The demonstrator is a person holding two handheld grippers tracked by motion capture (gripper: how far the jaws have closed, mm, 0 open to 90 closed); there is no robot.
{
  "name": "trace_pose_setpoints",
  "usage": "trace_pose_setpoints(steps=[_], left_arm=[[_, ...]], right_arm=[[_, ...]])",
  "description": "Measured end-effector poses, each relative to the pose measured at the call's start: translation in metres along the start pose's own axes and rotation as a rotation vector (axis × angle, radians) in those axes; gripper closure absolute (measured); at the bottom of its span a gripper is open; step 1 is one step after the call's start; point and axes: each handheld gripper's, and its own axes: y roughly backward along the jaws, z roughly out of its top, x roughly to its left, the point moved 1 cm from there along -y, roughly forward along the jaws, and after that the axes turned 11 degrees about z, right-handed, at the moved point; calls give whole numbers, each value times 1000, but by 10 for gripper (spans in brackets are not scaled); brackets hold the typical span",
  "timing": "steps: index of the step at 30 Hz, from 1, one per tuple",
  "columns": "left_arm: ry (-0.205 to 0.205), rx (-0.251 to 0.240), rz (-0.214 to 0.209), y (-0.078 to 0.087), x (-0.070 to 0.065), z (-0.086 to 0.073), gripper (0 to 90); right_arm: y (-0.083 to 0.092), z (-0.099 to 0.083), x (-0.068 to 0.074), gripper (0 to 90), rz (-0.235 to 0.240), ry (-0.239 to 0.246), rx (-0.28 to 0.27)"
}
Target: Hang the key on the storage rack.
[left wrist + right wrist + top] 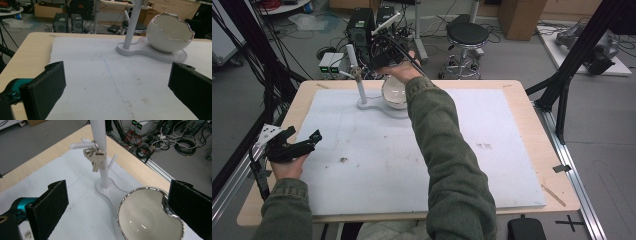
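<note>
A white peg stand (101,150) rises from a flat white base (105,191) at the far middle of the table. A bunch of keys (95,158) hangs by its ring from one of the stand's pegs. On the same base sits a white eggshell-shaped bowl (147,217) with a silver rim, nothing inside it. My right gripper (117,205) hovers open just above the bowl, its jaws wide apart and holding nothing. In the high view it (384,55) is held over the bowl (394,95). My left gripper (304,135) rests open at the table's left edge, pointing toward the stand (132,25) and bowl (167,37).
A white mat (362,165) covers most of the wooden table (542,150). Behind the far edge stand electronics boxes (362,25), cables and a black stool (467,35). A black frame post (562,100) stands off the right side.
</note>
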Motion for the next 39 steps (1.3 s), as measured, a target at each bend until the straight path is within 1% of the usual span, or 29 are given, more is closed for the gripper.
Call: trace_pose_setpoints(steps=[1, 3, 7, 8, 10, 12, 13, 14, 15, 16, 18, 19, 20, 21, 22, 23, 24, 27, 28, 29, 31, 33, 34, 36, 37, 38, 39], left_arm=[[0, 0, 0, 0, 0, 0, 17], [2, -1, 0, 0, 0, 0, 17], [-1, 1, 0, 0, 0, 0, 17], [-3, 2, -2, 0, 0, 0, 17], [-4, 2, -3, -1, -1, 0, 17], [-7, 4, -4, -1, -2, 0, 17], [-7, 4, -4, -1, -2, 0, 17], [-8, 4, -3, -1, -2, 0, 17], [-8, 4, -3, -1, -2, 0, 17], [-7, 4, -3, -1, -1, 0, 17], [-7, 3, -3, 0, -1, 0, 17], [-7, 3, -3, 0, -1, 0, 17], [-5, 4, -4, 0, -1, 0, 17], [-5, 4, -4, 0, -1, 0, 17], [-3, 4, -3, 0, 0, 0, 17], [-3, 4, -3, 0, 0, 0, 17], [-2, 4, -4, 0, -1, 0, 17], [-2, 5, -7, 0, -1, 0, 17], [-1, 3, -6, 0, -1, 0, 17], [-1, 3, -6, 0, -1, 0, 17], [1, 4, -6, 0, 0, 0, 17], [4, 0, -7, 1, 0, 0, 17], [5, 1, -7, 1, 0, 0, 17], [6, 2, -7, 1, -1, 0, 17], [6, 2, -7, 1, -1, 0, 17], [6, 1, -9, 2, -1, 0, 17], [5, 2, -9, 2, -1, 0, 17]], right_arm=[[0, 0, 0, 24, 0, 0, 0], [7, -7, -2, 16, -8, 5, 3], [18, -17, -7, 15, -11, -20, -11], [18, -17, -7, 15, -11, -20, -11], [25, -27, -11, 15, -9, -41, -18], [30, -33, -13, 15, -19, -40, -6], [30, -33, -13, 15, -19, -40, -6], [35, -38, -15, 15, -24, -46, -6], [35, -38, -15, 15, -24, -46, -6], [40, -41, -16, 15, -31, -52, -6], [46, -45, -16, 16, -39, -59, -10], [46, -45, -16, 16, -39, -59, -10], [52, -49, -17, 16, -48, -65, -9], [52, -49, -17, 16, -48, -65, -9], [58, -54, -16, 16, -52, -72, -12], [58, -54, -16, 16, -52, -72, -12], [63, -59, -15, 16, -58, -73, -19], [68, -62, -15, 16, -62, -71, -16], [73, -66, -14, 16, -67, -75, -25], [73, -66, -14, 16, -67, -75, -25], [81, -73, -14, 16, -68, -76, -37], [83, -76, -13, 16, -66, -76, -39], [87, -83, -12, 16, -73, -71, -32], [90, -90, -12, 16, -77, -73, -36], [90, -90, -12, 16, -77, -73, -36], [94, -97, -12, 16, -79, -75, -43], [94, -97, -12, 16, -79, -75, -43]])
